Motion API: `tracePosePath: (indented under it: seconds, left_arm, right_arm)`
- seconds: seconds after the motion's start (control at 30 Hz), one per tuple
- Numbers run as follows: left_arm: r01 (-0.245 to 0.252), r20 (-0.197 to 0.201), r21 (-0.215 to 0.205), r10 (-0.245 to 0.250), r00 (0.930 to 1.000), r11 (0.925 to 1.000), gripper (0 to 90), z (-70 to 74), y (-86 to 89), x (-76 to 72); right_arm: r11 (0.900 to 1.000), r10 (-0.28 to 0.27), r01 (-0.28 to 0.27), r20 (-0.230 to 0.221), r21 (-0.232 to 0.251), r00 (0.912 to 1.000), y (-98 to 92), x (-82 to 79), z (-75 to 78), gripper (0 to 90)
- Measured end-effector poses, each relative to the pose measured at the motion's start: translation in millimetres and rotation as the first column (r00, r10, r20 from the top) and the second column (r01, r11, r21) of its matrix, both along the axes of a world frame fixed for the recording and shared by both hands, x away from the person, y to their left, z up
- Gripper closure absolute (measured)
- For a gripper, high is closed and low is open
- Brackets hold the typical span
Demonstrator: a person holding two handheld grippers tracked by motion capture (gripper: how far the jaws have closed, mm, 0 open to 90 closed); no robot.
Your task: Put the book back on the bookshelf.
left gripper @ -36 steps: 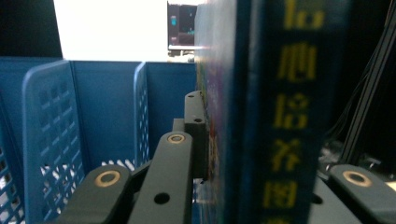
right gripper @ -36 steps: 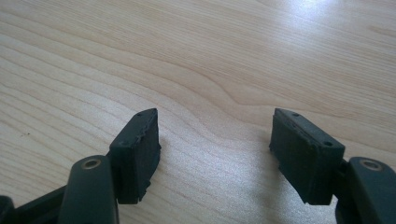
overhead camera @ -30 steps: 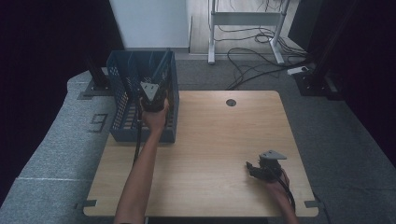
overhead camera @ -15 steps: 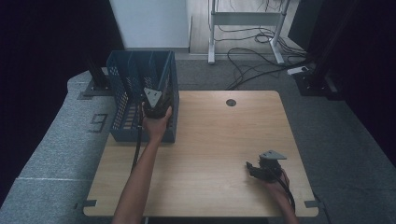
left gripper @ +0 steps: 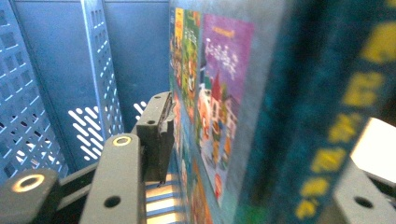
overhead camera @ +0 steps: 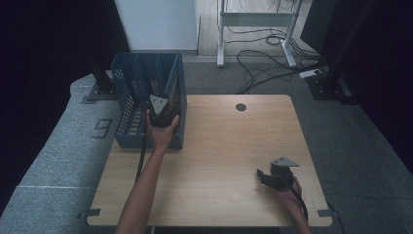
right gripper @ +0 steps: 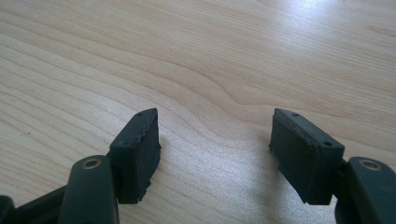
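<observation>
A blue plastic crate (overhead camera: 131,97) with slotted walls (left gripper: 56,70) stands on the table's far left corner. My left gripper (overhead camera: 159,111) reaches into its right side. A book with a colourful picture cover (left gripper: 219,93) and a dark teal spine with yellow letters stands upright between its jaws. The jaws have just been opening; the left pad (left gripper: 156,135) now stands just beside the cover, and the other pad is hidden behind the book. My right gripper (overhead camera: 267,176) rests low over the wooden table near the front right, open (right gripper: 215,149) with nothing between its fingers.
The light wooden table (overhead camera: 219,146) has a round cable hole (overhead camera: 240,107) near its far edge. Grey floor surrounds it, with a white desk frame and loose cables (overhead camera: 263,48) beyond. Inner dividers split the crate into sections.
My left gripper has drawn back a little towards the person inside the crate. The right gripper has kept still.
</observation>
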State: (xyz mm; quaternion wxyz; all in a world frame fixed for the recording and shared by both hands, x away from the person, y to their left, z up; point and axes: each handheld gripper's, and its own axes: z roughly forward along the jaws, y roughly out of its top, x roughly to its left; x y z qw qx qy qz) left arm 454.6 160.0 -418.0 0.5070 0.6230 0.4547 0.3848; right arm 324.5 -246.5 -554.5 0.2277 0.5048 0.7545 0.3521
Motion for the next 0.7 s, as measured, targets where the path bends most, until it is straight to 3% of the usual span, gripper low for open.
tracePosePath:
  seconds: [0.37, 0.7]
  left_arm:
    - [0.077, -0.036, -0.034, -0.078, 0.9963, 0.9965, 47.4, 1.2, 6.8, -10.8]
    - [0.104, -0.061, -0.051, -0.107, 0.9924, 0.9933, 45.9, -2.0, 14.8, -27.9]
  right_arm:
    - [1.000, -0.001, 0.001, -0.001, 0.001, 1.0000, 0.1, -0.1, 0.0, 32.5]
    - [1.000, -0.001, 0.001, 0.000, 0.001, 1.0000, 0.1, 0.0, 0.0, 32.5]
